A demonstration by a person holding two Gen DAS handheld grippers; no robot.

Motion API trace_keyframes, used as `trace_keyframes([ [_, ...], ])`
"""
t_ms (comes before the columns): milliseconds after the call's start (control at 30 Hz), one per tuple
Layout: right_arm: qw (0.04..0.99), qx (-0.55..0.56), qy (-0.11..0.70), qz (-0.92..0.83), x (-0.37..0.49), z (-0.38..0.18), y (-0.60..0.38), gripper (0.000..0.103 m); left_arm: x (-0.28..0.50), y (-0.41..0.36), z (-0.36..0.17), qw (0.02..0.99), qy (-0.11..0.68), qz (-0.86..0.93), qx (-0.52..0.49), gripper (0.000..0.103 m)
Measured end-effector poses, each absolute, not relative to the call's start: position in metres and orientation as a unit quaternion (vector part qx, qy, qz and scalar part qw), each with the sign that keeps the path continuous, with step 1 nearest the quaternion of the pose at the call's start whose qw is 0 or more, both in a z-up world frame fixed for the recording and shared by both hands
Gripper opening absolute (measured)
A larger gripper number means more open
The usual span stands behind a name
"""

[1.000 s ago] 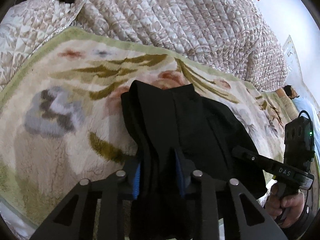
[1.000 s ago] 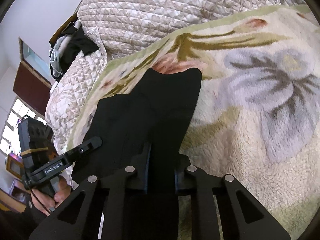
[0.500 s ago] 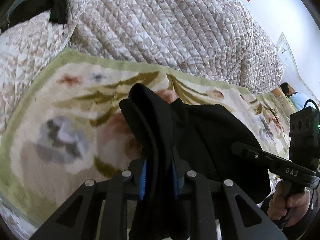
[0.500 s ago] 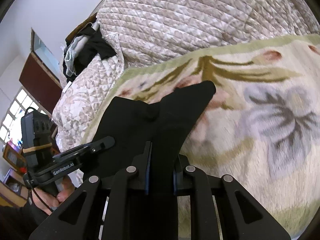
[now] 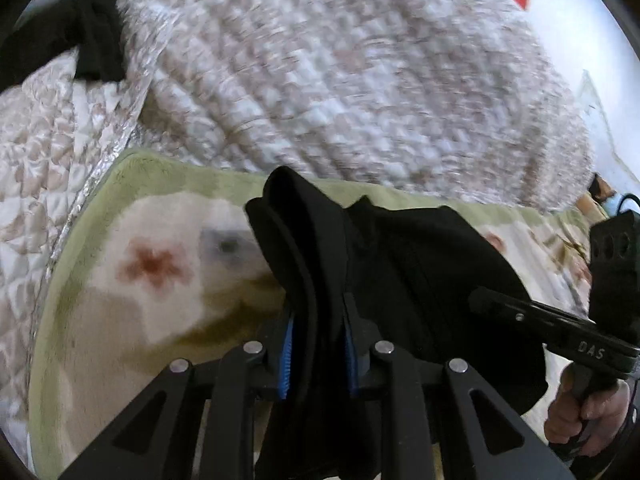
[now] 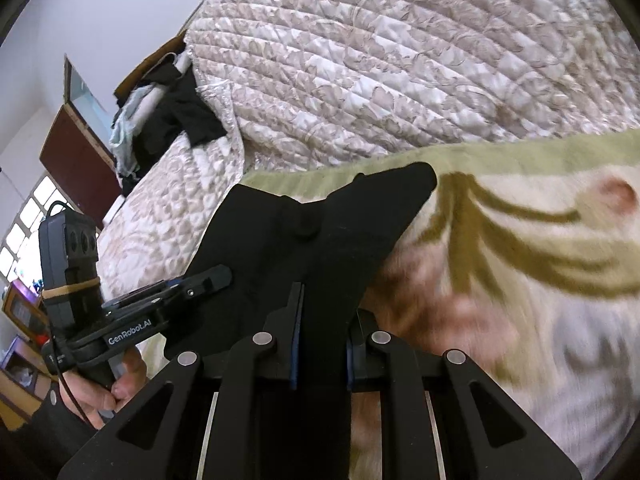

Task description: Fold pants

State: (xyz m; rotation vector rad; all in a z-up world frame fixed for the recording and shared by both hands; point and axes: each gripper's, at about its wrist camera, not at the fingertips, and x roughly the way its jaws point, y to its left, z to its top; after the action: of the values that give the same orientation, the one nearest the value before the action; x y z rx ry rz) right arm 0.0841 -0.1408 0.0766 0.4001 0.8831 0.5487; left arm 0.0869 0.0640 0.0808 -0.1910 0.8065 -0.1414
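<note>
Left wrist view: the left claw [image 5: 316, 344] is pinching a thick bunched edge of the black fabric pants [image 5: 400, 280], which hang over the fleecy floral blanket [image 5: 152, 264] on the bed, with the quilted beige bedspread [image 5: 340, 80] beyond. At the right, the right claw [image 5: 496, 306] bears the letters "DAS".

Right wrist view: the right claw [image 6: 322, 344] is pinching the pants [image 6: 280, 248] too, one corner pointing far right. The left claw [image 6: 208, 280], at left, reads "GenRobot.AI".

To fold well, I judge both grips should travel level and together, keeping the held edge taut, then lay it down squarely before letting go.
</note>
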Motion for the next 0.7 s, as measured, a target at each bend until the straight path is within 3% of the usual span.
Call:
trace_keyframes([
  [133, 0.830, 0.197, 0.457, 0.252, 0.115, 0.042, -0.135, 0.018, 0.111, 0.076, 0.047, 0.899, 0.424, -0.049, -0.097, 0.029],
  [200, 0.826, 0.196, 0.471, 0.240, 0.121, 0.030, -0.139, 0.024, 0.111, 0.084, 0.039, 0.896, 0.428, -0.042, -0.106, 0.038],
  [267, 0.828, 0.207, 0.465, 0.233, 0.118, 0.030, -0.149, 0.038, 0.107, 0.089, 0.041, 0.898, 0.425, -0.044, -0.108, 0.040],
  [700, 0.873, 0.102, 0.425, 0.216, 0.033, 0.087, -0.155, 0.039, 0.023, 0.060, 0.078, 0.923, 0.378, 0.012, -0.070, 0.040],
])
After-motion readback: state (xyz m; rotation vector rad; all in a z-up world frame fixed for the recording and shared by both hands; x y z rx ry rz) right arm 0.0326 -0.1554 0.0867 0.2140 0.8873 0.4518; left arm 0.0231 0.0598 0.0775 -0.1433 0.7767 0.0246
